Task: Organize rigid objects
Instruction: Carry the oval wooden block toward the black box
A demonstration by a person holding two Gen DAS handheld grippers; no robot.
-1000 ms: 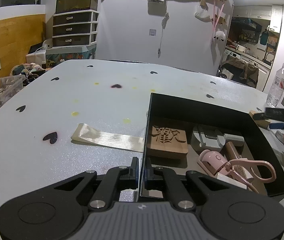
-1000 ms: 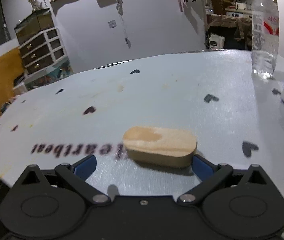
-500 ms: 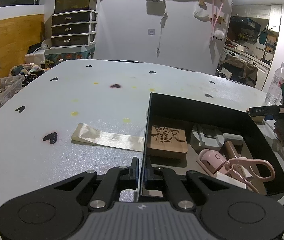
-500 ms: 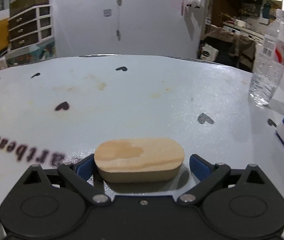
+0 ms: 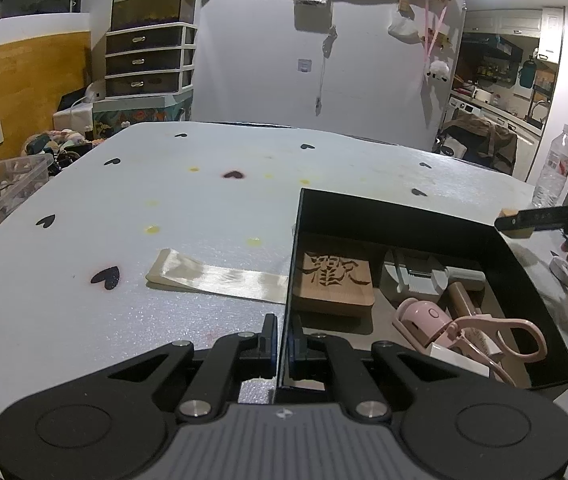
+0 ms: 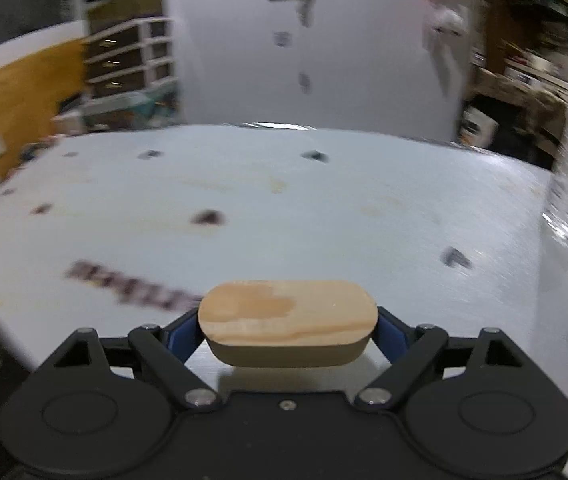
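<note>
**A:** Two grips are in play, and yours on the right is the shaky one. Your right gripper (image 6: 288, 330) has its jaws closing on the ends of the oval wooden block (image 6: 287, 322), with the blue pads (image 6: 183, 336) pressing each rounded end. The block sits crosswise between the fingers, just ahead of the tool body and, I judge, lifted clear of the table (image 6: 324, 208).

**B:** What could slip?

**A:** Rounded ends give the pads little flat to bite, so the block could pivot or squirt forward if you swing fast; the blurred view suggests quick motion. If you roll your wrist, it may tilt out.

**B:** And my left?

**A:** Your left gripper (image 5: 282, 340) is clamped shut on the near wall of the black box (image 5: 400, 210), right at its fingertips. Tug there and the box could skid, jostling the carved wooden block (image 5: 336, 280) and pink scissors (image 5: 500, 332) inside, ahead and right of that tool. Coming in low with the oval block could also catch the box's rim.

**B:** Anything about the surroundings?

**A:** You work on a pale tabletop printed with dark hearts and some yellowish stains. A shiny ribbon strip (image 5: 220, 276) lies ahead-left of your left tool. A water bottle (image 5: 556, 168) stands far right, and a drawer unit (image 5: 148, 60) sits against the wall beyond.
</note>
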